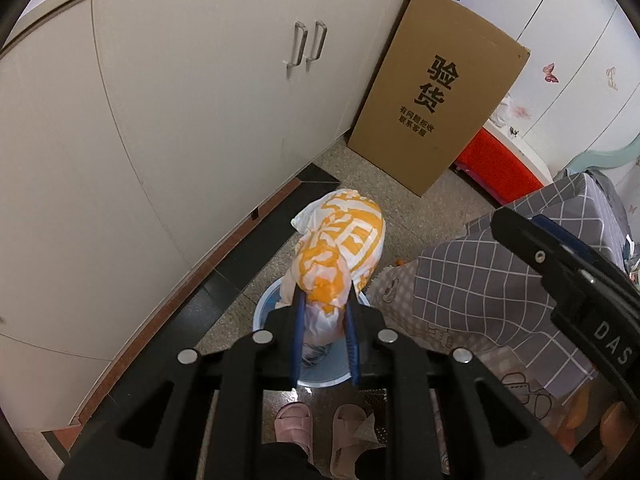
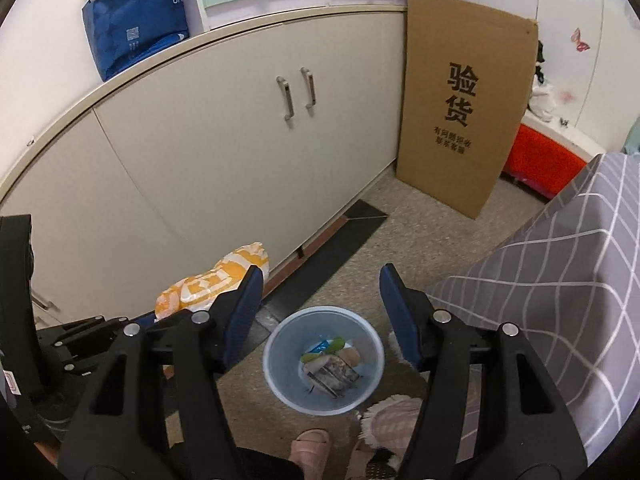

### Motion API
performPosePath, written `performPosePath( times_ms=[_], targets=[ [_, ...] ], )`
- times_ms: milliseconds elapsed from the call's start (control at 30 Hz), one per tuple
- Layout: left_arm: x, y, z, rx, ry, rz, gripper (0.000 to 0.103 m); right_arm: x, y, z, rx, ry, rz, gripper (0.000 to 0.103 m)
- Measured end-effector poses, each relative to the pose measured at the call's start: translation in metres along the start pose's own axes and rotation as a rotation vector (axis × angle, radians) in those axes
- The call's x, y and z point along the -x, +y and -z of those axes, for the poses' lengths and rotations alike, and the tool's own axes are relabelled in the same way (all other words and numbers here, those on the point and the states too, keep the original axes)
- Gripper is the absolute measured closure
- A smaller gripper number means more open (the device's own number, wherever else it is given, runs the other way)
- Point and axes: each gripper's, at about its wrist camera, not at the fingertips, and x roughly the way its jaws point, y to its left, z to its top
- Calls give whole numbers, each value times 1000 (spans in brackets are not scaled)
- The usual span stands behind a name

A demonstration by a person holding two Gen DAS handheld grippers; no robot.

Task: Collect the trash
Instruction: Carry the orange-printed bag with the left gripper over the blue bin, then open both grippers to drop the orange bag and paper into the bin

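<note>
A crumpled orange-and-white plastic bag (image 1: 340,248) hangs in my left gripper (image 1: 326,304), whose blue fingers are shut on its bunched neck. It is held over a light blue bin (image 1: 320,376) on the floor. In the right wrist view the same bag (image 2: 212,284) shows at the left, beside the black frame of the left gripper. My right gripper (image 2: 320,280) stands open above the bin (image 2: 324,360), with nothing between its fingers. Several pieces of trash (image 2: 330,364) lie at the bottom of the bin.
White cabinet doors (image 2: 200,152) run along the left. A tall cardboard box (image 2: 460,108) leans at the back, with a red crate (image 2: 540,164) beside it. A grey checked cover (image 2: 560,280) fills the right. A person's pink slippers (image 1: 292,424) stand close to the bin.
</note>
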Motion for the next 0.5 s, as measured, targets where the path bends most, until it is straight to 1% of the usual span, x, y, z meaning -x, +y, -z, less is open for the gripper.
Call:
performPosePath(
  times_ms=[67, 200, 500],
  targets=[
    [-5, -2, -4, -10, 2, 2, 86, 3, -4, 1, -13, -5, -7, 42],
    [-6, -4, -3, -25, 5, 5, 86, 10, -8, 2, -10, -28, 6, 40],
    [-2, -19, -7, -62, -2, 11, 85, 28, -16, 2, -5, -83, 26, 39]
  ],
)
